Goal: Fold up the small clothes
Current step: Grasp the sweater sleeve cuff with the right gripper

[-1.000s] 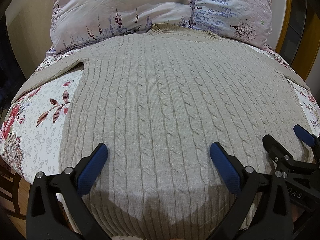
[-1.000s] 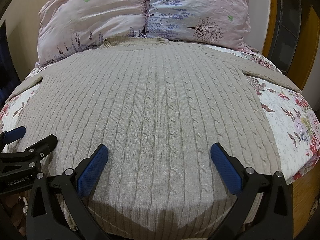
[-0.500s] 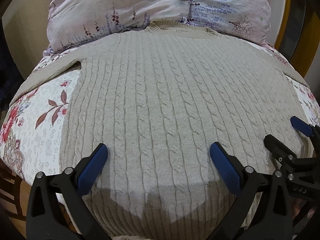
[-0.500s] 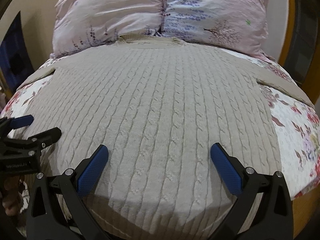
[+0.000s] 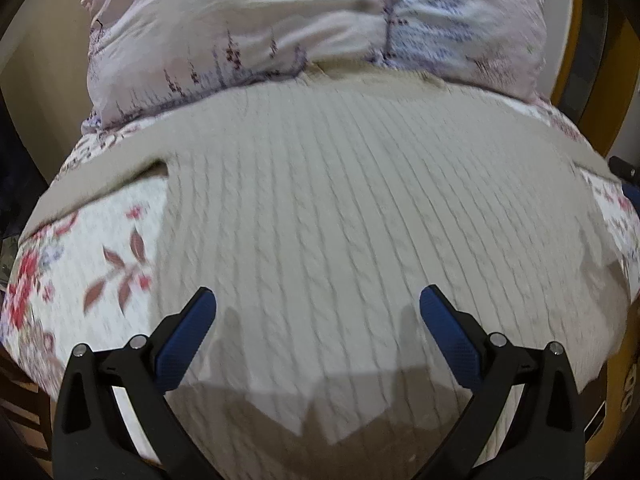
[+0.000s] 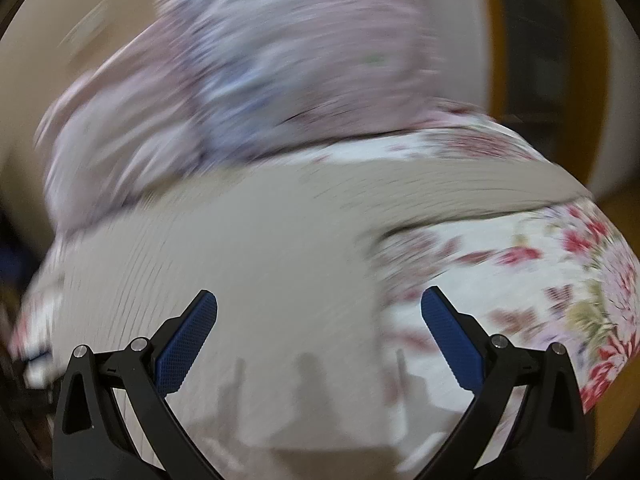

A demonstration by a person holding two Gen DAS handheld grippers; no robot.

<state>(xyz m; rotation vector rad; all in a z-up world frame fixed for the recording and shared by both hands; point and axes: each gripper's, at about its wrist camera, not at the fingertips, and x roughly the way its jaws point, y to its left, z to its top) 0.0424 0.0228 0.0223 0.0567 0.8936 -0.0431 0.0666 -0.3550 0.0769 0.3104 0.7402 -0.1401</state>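
Bed: a floral bedspread (image 5: 100, 264) in white with red flowers and brown leaves covers it, showing at 9 o'clock in the left wrist view and at 3 o'clock in the right wrist view (image 6: 560, 280).
Sweater: a beige cable-knit sweater (image 5: 360, 220) lies flat on the bedspread, filling the middle of the left wrist view. Its neckline sits at 12 o'clock, touching the pillows. One sleeve (image 5: 92, 188) reaches out toward 9 o'clock. In the right wrist view the sweater (image 6: 240, 260) fills the centre and left, heavily blurred, with the other sleeve (image 6: 500, 188) stretching toward 2 o'clock.
Pillows: two pale pink pillows (image 5: 280, 28) with small flower prints stand side by side at 12 o'clock, behind the sweater.
Left gripper (image 5: 318, 312): jaws spread wide, blue pads apart, nothing between them; it hangs above the sweater's lower part.
Right gripper (image 6: 319, 312): jaws spread wide and holding nothing; it hangs above the sweater's side edge, where knit meets bedspread.
Sharpness: the right wrist view is strongly smeared, so fine detail there cannot be made out.
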